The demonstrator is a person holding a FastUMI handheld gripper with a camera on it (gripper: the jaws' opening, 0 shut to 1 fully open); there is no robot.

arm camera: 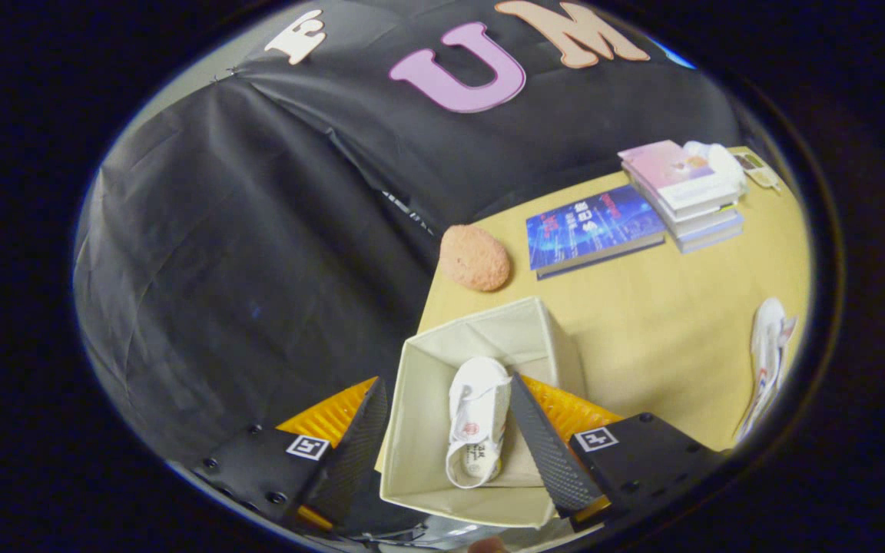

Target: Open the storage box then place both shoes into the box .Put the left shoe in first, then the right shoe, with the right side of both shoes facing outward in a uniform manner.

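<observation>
An open beige fabric storage box (542,322) stands at the near left corner of the yellow table. A white shoe (477,418) lies on its side inside the box, its opening toward me. My gripper (446,399) hovers above the box, open, with nothing between its fingers; the shoe shows below in the gap, near the right finger (538,438). A second white shoe (767,361) lies on the table far to the right of the box.
A pinkish-orange sponge-like lump (474,257) sits at the table's far left edge beyond the box. A blue book (592,228) and a stack of books (688,196) lie further back. The yellow table (665,322) ends just left of the box.
</observation>
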